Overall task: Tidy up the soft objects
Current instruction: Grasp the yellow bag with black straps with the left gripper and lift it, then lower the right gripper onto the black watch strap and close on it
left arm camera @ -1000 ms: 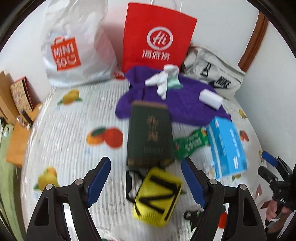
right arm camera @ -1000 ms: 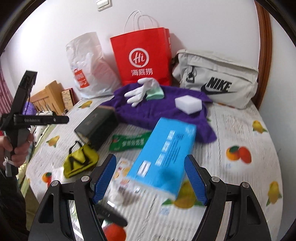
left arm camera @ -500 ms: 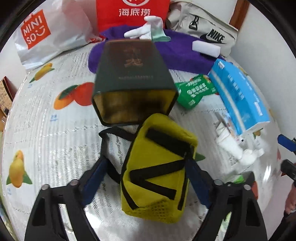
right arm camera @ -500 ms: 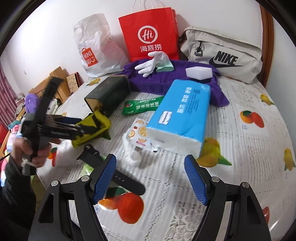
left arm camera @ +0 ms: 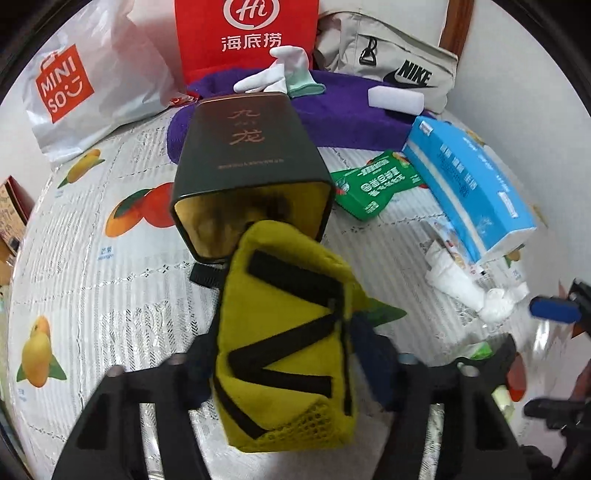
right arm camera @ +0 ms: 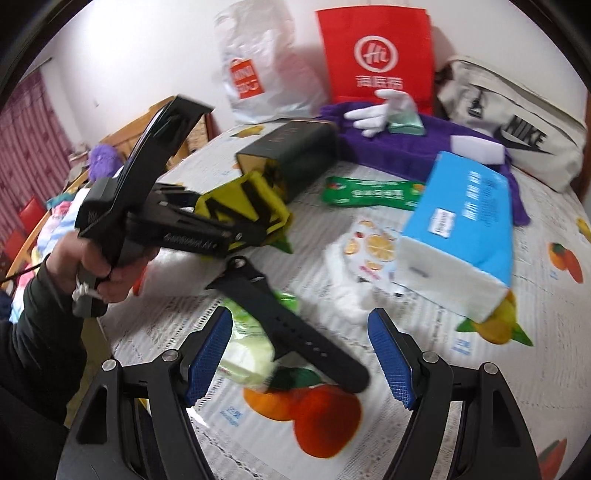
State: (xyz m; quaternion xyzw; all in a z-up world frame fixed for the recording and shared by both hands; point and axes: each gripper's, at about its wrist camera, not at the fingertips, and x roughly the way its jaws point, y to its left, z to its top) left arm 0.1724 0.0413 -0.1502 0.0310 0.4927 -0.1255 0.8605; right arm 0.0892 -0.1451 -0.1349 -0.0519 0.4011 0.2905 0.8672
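Observation:
My left gripper [left arm camera: 284,365] is shut on a yellow pouch with black straps [left arm camera: 284,332], held just above the table with its far end at the open mouth of a dark green box [left arm camera: 251,166] lying on its side. In the right wrist view the left gripper [right arm camera: 255,225] grips the yellow pouch [right arm camera: 255,206] beside the dark box [right arm camera: 295,155]. My right gripper [right arm camera: 299,354] is open and empty above a black watch strap [right arm camera: 280,317] and a pale green packet [right arm camera: 247,354].
On the fruit-print tablecloth [left arm camera: 92,266] lie a blue tissue pack [left arm camera: 469,188], a green snack packet [left arm camera: 373,184], white wipes [left arm camera: 461,284], a purple towel [left arm camera: 332,114] with white gloves [left arm camera: 273,74] and a white sponge [left arm camera: 395,99]. Red bag [left arm camera: 247,33], Miniso bag [left arm camera: 81,77] and Nike bag [left arm camera: 391,55] stand behind.
My left gripper closed on the yellow pouch and lifted it toward the dark box's mouth. My right gripper moved down and left, over the black strap.

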